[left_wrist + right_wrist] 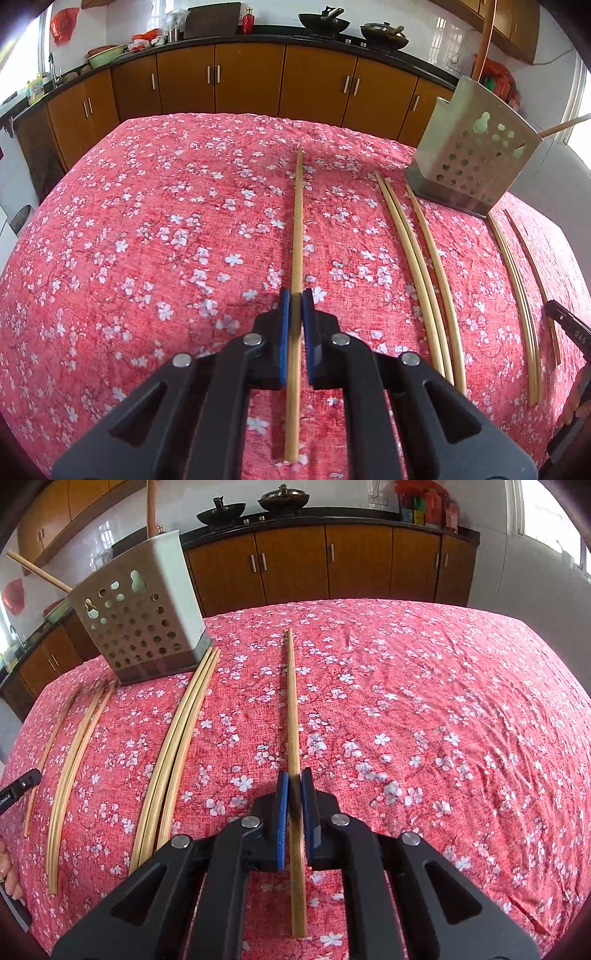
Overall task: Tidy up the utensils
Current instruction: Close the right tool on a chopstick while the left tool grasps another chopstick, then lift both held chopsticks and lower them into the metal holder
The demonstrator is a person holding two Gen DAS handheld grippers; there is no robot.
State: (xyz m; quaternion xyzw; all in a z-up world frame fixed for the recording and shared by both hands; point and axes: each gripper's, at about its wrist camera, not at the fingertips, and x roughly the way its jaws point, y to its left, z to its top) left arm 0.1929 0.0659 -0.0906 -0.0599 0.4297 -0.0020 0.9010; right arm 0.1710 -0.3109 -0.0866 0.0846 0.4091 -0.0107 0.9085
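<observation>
Left gripper [295, 295]: black hinged frame with ribbed blue pads, jaws drawn narrow around one long pale bamboo chopstick [296, 236] that runs toward 12 o'clock over the red floral woven tablecloth [147, 240]. Right gripper [294, 775]: same build, jaws likewise clamped on a second bamboo chopstick [292, 701] pointing to 12 o'clock. Loose bamboo chopsticks [417, 269] lie in slim parallel groups on the cloth at the left view's 3 o'clock, between both grippers. The perforated matte steel utensil holder [476, 155] stands upright at 2 o'clock in the left view, 10 o'clock in the right view, with wooden handles [151, 509] protruding. Brown wooden cabinets [251, 79] line the background.
</observation>
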